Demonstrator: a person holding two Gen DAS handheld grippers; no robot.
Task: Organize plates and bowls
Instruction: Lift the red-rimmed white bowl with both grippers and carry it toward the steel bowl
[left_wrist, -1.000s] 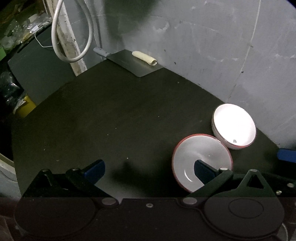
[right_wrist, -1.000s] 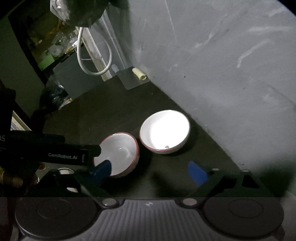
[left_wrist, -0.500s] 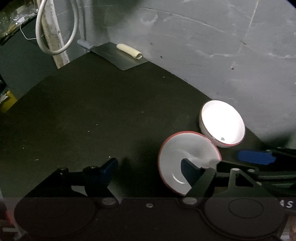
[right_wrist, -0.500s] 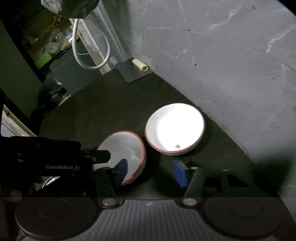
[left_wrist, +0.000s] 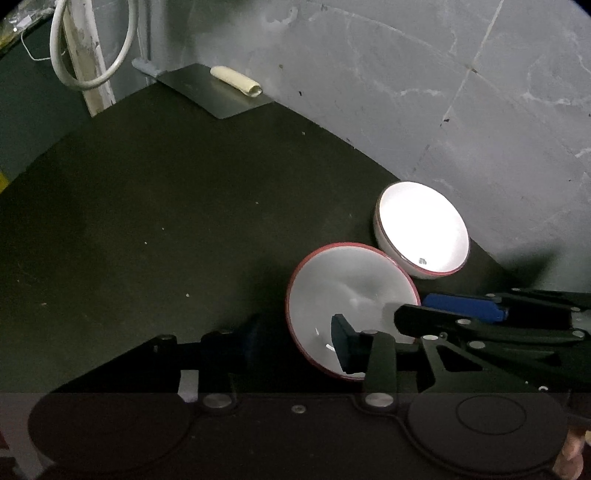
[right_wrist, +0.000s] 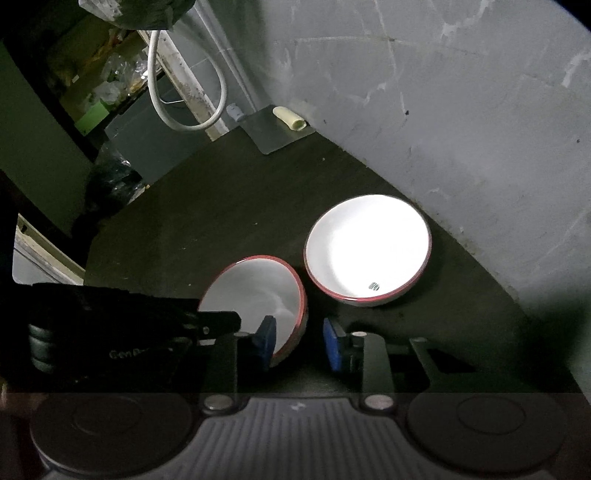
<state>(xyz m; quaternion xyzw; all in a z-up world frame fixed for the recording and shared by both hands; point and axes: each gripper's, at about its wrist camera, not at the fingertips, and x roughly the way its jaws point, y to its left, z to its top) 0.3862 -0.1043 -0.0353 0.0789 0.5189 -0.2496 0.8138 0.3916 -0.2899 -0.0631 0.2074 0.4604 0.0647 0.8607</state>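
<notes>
My left tongs (left_wrist: 295, 341) and right tongs (right_wrist: 300, 343) are both closing astride the near bowl's (right_wrist: 258, 291) rim, not yet gripping.

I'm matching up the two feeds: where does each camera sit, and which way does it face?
Left wrist: on the left gripper, angled down at the near bowl; its fingers and the right gripper show.
Right wrist: on the right gripper, angled down; jaws closing astride that bowl's rim.
Both share the far bowl, dark table, grey wall.
</notes>
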